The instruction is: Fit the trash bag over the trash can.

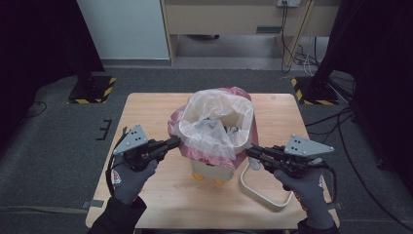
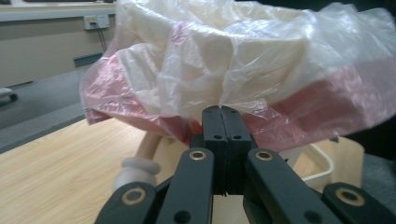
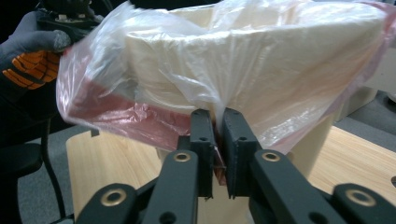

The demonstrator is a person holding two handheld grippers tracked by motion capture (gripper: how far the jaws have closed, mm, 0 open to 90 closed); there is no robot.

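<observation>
The left gripper [image 1: 174,143] is held in a grey-gloved left hand [image 1: 130,176], with the forearm entering from the lower edge of the high view. Its jaws are pointed inward to the right and are closed flush together. The right gripper [image 1: 249,152] is held in the gloved right hand [image 1: 304,187] and is pointed inward to the left, opposite the other. Its jaws are drawn nearly together, with a narrow slit left between the pads. Both grippers are kept roughly level. A grey three-cornered plate is carried on top of each.
</observation>
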